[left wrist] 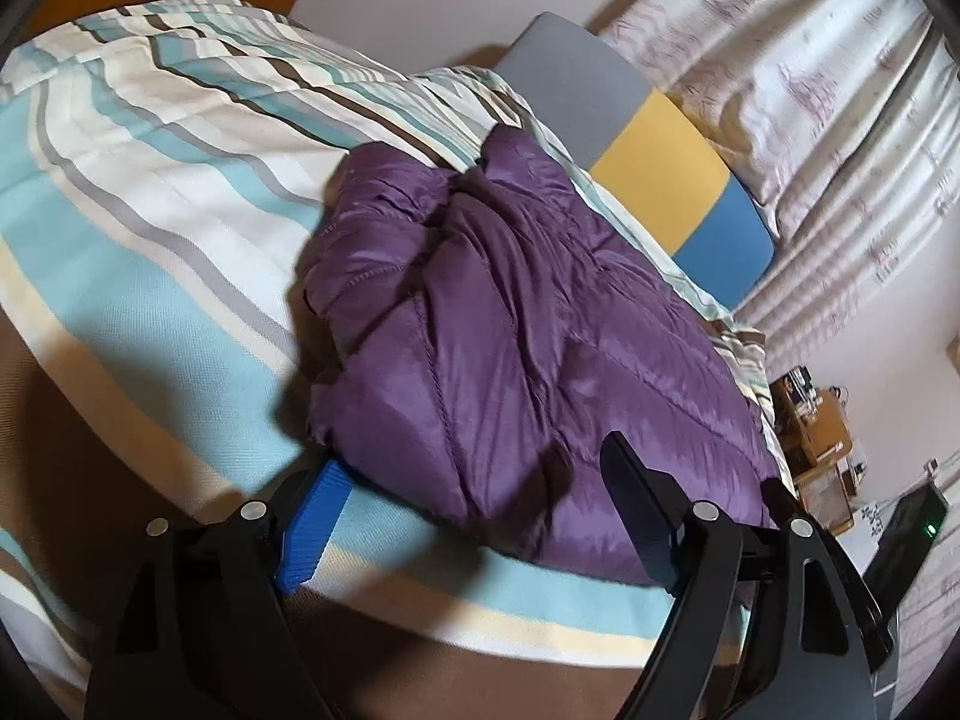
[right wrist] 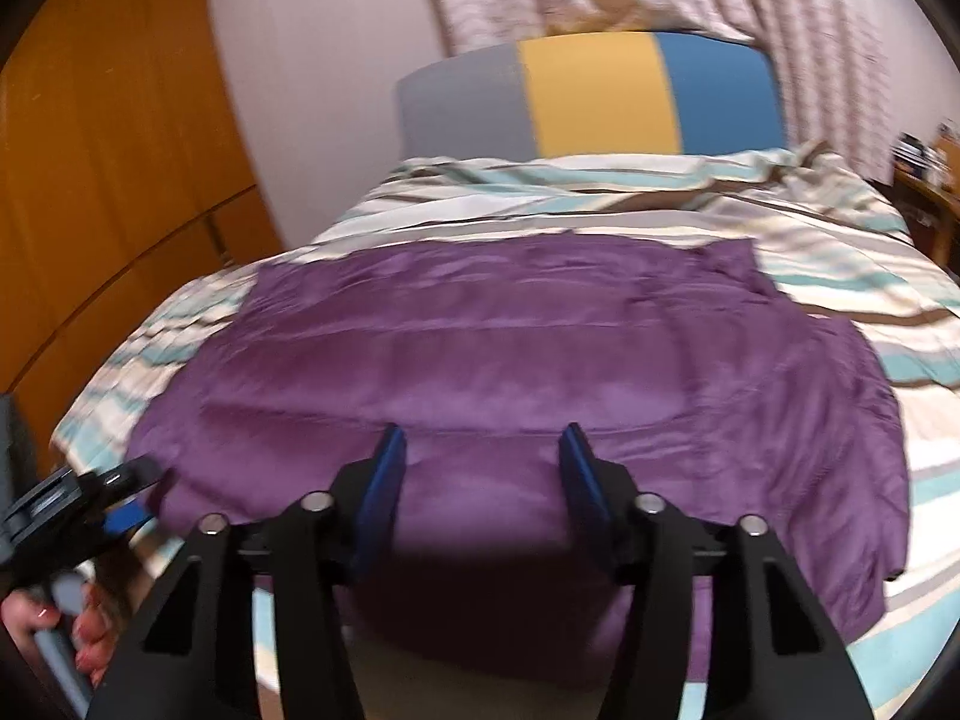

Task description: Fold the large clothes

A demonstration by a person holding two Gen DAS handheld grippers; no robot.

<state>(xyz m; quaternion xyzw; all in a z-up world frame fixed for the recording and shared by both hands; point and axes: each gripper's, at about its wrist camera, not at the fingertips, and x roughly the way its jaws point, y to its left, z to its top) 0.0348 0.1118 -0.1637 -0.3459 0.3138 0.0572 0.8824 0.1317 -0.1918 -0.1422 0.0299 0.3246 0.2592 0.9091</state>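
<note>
Striped bed (right wrist: pixel 840 252), far corners cut off by lens edge. Purple jacket (right wrist: pixel 480 360) spread flat across bed, near hem lost in shadow. Left gripper (left wrist: pixel 474 480) open, straddling jacket's edge, not pinching. Right gripper (right wrist: pixel 480 450) open over jacket, blurred; contact unclear. Hand (right wrist: pixel 90 630) partly cropped.

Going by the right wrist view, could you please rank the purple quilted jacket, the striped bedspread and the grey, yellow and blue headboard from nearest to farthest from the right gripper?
1. Purple quilted jacket, directly ahead of the right gripper.
2. Striped bedspread, beyond the jacket.
3. Grey, yellow and blue headboard, at the far end.
</note>
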